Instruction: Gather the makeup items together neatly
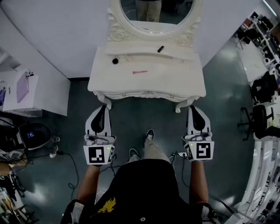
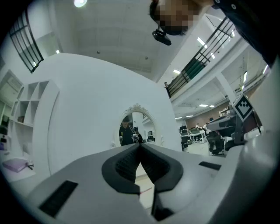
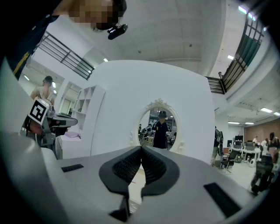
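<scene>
A white dressing table (image 1: 183,83) with an oval mirror (image 1: 155,13) stands ahead of me. On it lie a pink pencil-like stick (image 1: 140,71), a small round black item (image 1: 115,61) at the back left, and a black tube (image 1: 160,49) on the raised back shelf. My left gripper (image 1: 103,108) and right gripper (image 1: 193,109) hang in front of the table's near edge, both shut and empty. In the left gripper view the shut left gripper (image 2: 140,146) points at the mirror (image 2: 136,127); the pink stick (image 2: 146,190) shows between the jaws lower down. The right gripper (image 3: 141,151) is likewise shut.
A low white cabinet (image 1: 26,103) with a lilac item (image 1: 22,86) stands at the left. Cables and gear lie on the floor at lower left. Black office chairs (image 1: 262,118) and desks stand at the right. My feet (image 1: 149,135) are on the grey floor before the table.
</scene>
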`<state>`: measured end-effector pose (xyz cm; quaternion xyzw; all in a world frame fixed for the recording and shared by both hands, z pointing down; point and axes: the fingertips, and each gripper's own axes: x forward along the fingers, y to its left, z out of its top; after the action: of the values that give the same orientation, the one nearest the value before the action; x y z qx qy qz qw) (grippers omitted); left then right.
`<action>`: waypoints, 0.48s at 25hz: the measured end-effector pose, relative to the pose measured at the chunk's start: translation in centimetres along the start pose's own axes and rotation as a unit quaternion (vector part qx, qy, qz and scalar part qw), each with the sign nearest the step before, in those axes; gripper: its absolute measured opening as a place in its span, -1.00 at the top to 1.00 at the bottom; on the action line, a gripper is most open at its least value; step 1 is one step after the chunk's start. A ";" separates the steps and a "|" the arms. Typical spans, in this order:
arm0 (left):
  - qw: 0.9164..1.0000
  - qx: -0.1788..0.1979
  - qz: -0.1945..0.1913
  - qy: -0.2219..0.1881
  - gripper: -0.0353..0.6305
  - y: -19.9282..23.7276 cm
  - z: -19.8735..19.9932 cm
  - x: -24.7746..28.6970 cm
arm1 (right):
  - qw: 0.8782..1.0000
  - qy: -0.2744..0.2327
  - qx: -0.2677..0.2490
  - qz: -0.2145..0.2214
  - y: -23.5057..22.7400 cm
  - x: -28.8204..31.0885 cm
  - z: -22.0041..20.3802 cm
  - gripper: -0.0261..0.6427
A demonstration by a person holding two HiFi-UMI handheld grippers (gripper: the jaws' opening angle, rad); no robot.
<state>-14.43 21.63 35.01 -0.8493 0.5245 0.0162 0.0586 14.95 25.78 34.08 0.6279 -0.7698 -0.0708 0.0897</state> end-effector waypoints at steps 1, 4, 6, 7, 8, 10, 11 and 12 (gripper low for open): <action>1.000 0.006 0.002 -0.001 0.86 0.7 0.4 -0.9 | 1.000 -0.006 -0.004 0.003 1.2 -0.2 0.7 0.88; 1.000 0.016 0.008 -0.003 0.86 1.9 1.4 -3.8 | 1.000 -0.021 -0.002 0.005 4.0 -1.5 2.4 0.88; 1.000 0.008 0.006 -0.005 0.86 1.6 1.7 -5.6 | 1.000 -0.024 0.003 0.002 5.1 -3.1 3.0 0.88; 1.000 0.003 0.006 -0.004 0.86 1.4 1.7 -6.2 | 1.000 -0.023 0.005 0.002 5.3 -3.7 3.0 0.88; 1.000 -0.001 0.006 -0.002 0.86 1.2 1.6 -6.5 | 1.000 -0.022 0.008 0.002 5.4 -4.0 2.9 0.88; 1.000 -0.007 0.002 0.002 0.86 0.5 1.2 -6.9 | 1.000 -0.019 0.020 0.002 5.3 -4.7 2.6 0.88; 1.000 -0.008 -0.001 0.002 0.86 0.2 1.3 -7.0 | 0.999 -0.022 0.027 0.001 5.1 -5.0 2.6 0.88; 1.000 -0.010 -0.004 0.001 0.86 -0.1 1.4 -7.0 | 0.999 -0.029 0.036 0.000 5.0 -5.4 2.7 0.88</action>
<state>-17.39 28.04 34.23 -0.8518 0.5211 0.0200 0.0499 10.61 32.10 32.27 0.6287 -0.7739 -0.0614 0.0442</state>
